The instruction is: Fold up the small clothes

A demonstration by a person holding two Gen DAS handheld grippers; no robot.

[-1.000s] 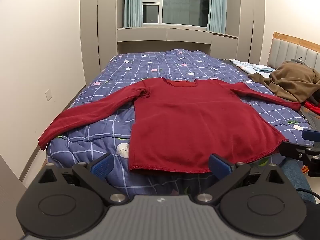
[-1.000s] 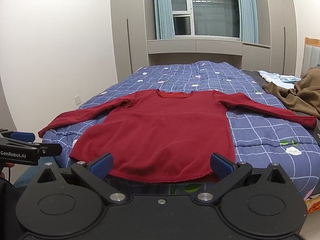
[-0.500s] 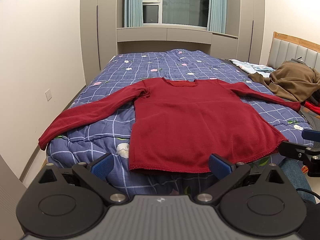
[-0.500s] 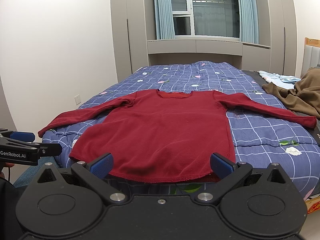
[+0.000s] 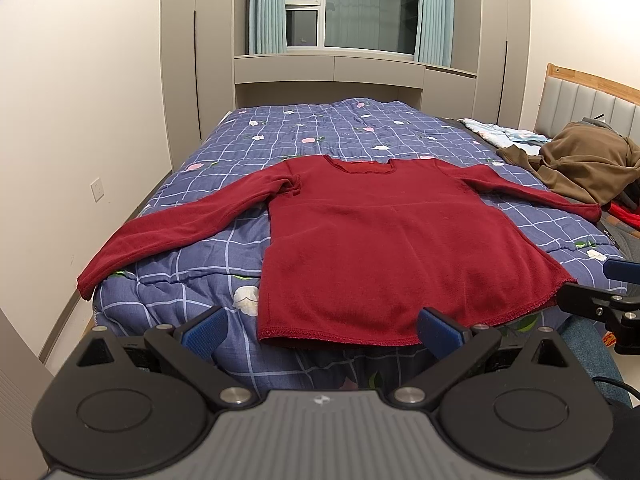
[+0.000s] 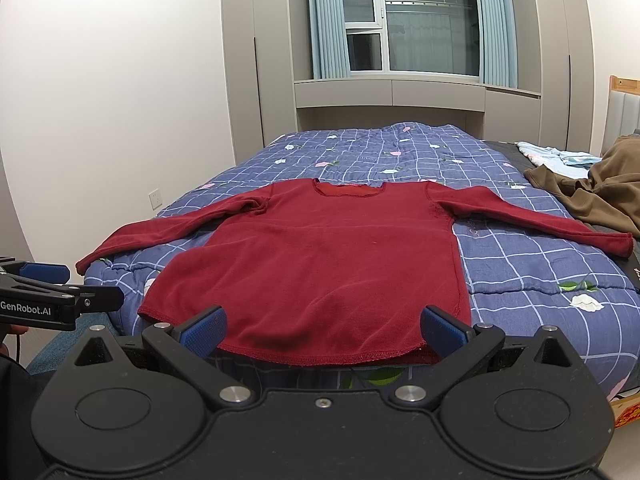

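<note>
Basically no change since a second ago: red sweater [image 5: 384, 248] flat on bed [image 5: 240, 248], sleeves out. Left gripper [image 5: 320, 330] and right gripper [image 6: 324, 330] both spread, empty, short of hem. Fold not started.

Brown garment [image 6: 600, 192] cut off at right wrist view's edge

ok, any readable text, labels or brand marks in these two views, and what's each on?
"GenRobot.AI": white print on the side of the left gripper, seen at the left edge of the right wrist view.
Faint lettering on the blue checked quilt, beside the red sweater: too blurred to read.
Small emblem on the left gripper's grey housing: a logo, no letters.
</note>
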